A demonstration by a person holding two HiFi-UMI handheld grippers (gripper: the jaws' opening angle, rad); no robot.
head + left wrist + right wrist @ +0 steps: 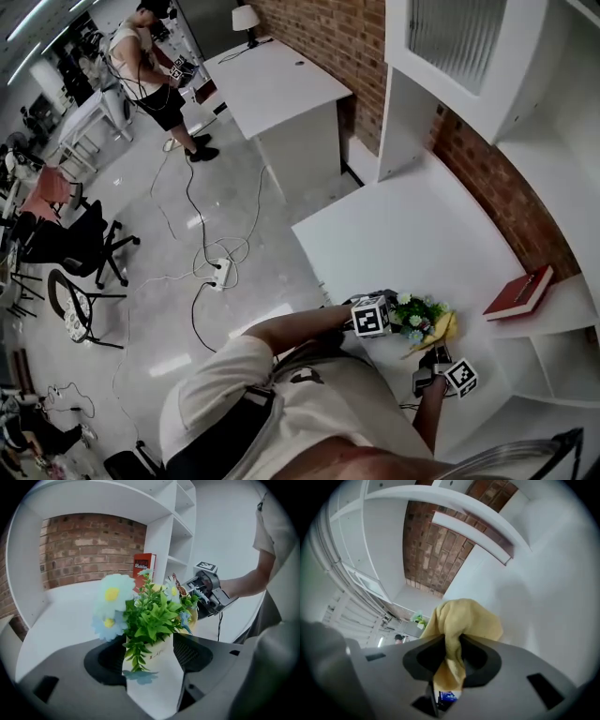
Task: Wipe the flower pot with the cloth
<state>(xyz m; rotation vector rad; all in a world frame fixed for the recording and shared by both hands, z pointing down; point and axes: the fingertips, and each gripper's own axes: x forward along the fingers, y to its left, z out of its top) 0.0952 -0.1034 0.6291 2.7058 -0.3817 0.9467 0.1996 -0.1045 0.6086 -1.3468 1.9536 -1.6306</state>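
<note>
My left gripper [151,653] sits closest, its jaws clamped on the white flower pot [154,681] and holding it over the white desk [394,234] by the shelves. The right gripper [452,654] is pinched on the yellow cloth [464,618], which sits just beside the flowers [417,314]. I cannot tell whether it touches the pot. I judge most of the wiping is left. The left forearm reaches across, tilted down, and the right gripper points nearly level.

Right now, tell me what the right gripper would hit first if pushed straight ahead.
Beyond the yellow cloth clamped in the right gripper, probably the plain white panel; how far off it is, I cannot tell.
</note>
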